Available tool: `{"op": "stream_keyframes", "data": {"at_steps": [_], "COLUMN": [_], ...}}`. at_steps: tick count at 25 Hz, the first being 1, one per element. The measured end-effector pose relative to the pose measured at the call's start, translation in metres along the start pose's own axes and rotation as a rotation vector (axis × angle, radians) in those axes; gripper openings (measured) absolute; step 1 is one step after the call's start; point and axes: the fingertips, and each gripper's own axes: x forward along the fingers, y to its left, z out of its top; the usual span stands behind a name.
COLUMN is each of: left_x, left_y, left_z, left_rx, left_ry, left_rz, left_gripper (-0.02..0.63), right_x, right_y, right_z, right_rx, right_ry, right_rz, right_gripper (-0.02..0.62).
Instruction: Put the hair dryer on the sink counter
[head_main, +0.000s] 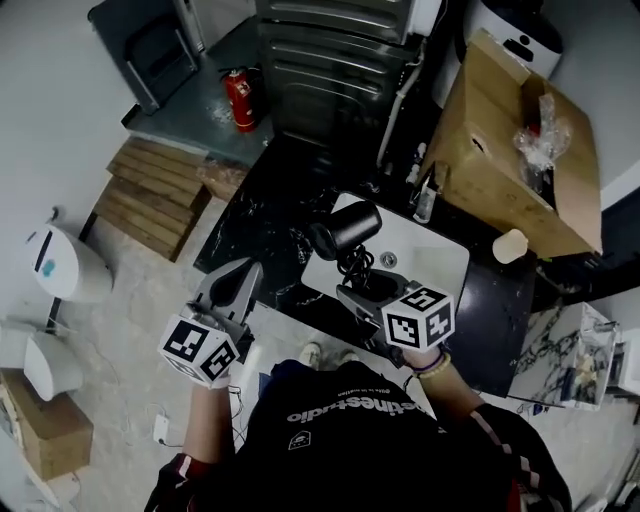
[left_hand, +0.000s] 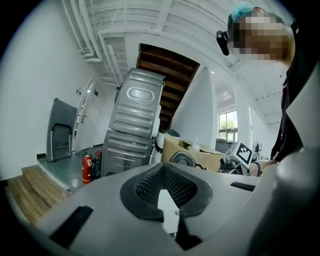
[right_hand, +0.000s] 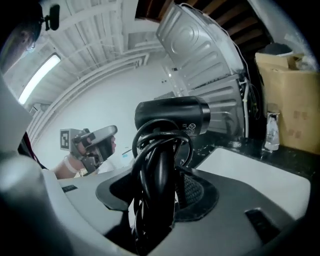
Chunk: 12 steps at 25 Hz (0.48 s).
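Note:
A black hair dryer (head_main: 345, 232) with its cord wound round the handle hangs above the white sink basin (head_main: 432, 256), which is set in a black marble counter (head_main: 258, 222). My right gripper (head_main: 366, 291) is shut on the handle from below. In the right gripper view the dryer (right_hand: 172, 117) stands upright between the jaws of my right gripper (right_hand: 155, 196), nozzle pointing right, over the basin (right_hand: 250, 171). My left gripper (head_main: 238, 281) hovers at the counter's front left edge, jaws together and holding nothing. In its own view my left gripper (left_hand: 167, 194) points up toward the room.
A red fire extinguisher (head_main: 239, 100) and a tilted metal cabinet (head_main: 330, 60) stand behind the counter. A cardboard box (head_main: 500, 150) sits at the right. A small bottle (head_main: 425, 200) stands by the basin's far rim. Wooden pallets (head_main: 155, 195) lie to the left.

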Motion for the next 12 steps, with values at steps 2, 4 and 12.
{"op": "stream_keyframes", "data": {"at_steps": [2,4,12], "left_x": [-0.011,-0.022,-0.055], "left_y": [0.010,0.019,0.039], "left_z": [-0.008,-0.017,-0.039], "left_rx": [-0.018,-0.052,-0.104], "left_ry": [0.001,0.002,0.007], "left_rz": [0.031,0.057,0.126], "left_gripper": [0.014,0.014,0.014], "right_x": [0.030,0.061,0.152], "right_y": [0.002,0.002,-0.011], "right_z": [-0.013,-0.026,-0.069], "right_rx": [0.014,0.052,0.024], "right_ry": [0.062,0.118,0.345], "right_rz": [0.022,0.041,-0.049], "right_gripper": [0.239,0.239,0.238]}}
